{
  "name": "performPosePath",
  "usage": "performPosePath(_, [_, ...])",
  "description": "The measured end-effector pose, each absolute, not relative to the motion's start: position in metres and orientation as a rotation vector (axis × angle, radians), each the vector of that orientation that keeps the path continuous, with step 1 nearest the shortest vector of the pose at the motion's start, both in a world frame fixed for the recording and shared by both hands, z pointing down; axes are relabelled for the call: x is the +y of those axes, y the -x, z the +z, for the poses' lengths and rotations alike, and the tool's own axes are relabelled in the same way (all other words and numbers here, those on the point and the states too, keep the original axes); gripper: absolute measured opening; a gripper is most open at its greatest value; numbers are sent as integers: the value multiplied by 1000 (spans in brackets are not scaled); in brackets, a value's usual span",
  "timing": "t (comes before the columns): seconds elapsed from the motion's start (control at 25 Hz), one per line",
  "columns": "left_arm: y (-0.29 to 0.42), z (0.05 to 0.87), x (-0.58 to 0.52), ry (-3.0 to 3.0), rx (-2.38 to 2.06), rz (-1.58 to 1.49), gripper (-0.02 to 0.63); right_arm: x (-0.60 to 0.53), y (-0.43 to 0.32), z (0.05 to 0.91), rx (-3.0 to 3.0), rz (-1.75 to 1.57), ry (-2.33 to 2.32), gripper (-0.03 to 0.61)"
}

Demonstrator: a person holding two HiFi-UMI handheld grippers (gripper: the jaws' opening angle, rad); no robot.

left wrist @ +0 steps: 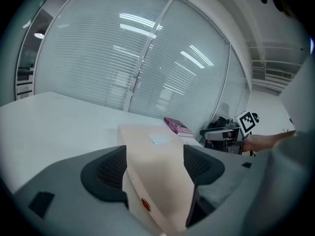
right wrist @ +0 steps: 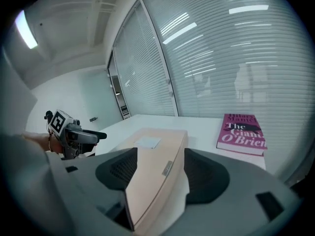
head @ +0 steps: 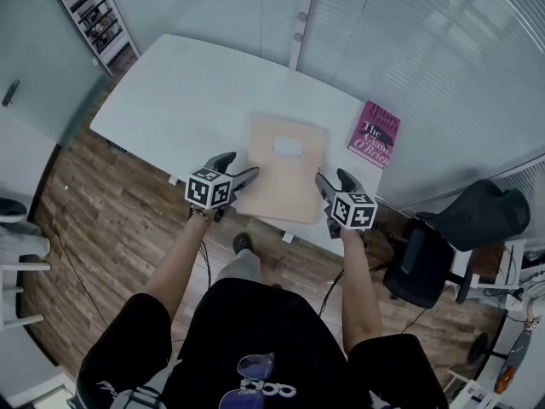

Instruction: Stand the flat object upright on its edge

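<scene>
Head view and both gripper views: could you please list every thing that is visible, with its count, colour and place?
flat box: one, beige, lying flat at the table's near edge
label: one, white, on top of the box
book: one, pink, on the table, right of the box
table: one, white, centre
office chair: one, black, on the floor right of the table
floor: brown wood, around the table
shelf unit: one, pale, top left
glass wall: grey-white blinds, behind the table
left tongs: one, grey, jaws apart around the box's near left corner
right tongs: one, grey, jaws apart around the box's near right corner
</scene>
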State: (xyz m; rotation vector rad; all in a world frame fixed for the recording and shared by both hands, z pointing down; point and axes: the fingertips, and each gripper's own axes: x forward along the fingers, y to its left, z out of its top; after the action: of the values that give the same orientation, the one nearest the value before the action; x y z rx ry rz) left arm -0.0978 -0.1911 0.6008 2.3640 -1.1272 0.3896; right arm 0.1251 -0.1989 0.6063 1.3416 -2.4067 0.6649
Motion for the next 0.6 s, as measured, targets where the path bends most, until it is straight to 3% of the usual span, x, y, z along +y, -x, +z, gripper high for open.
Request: performPosePath(0.6, [93, 656, -207, -2187, -927, 386, 347, -215, -116, 663, -2356, 1030, -1299, 291])
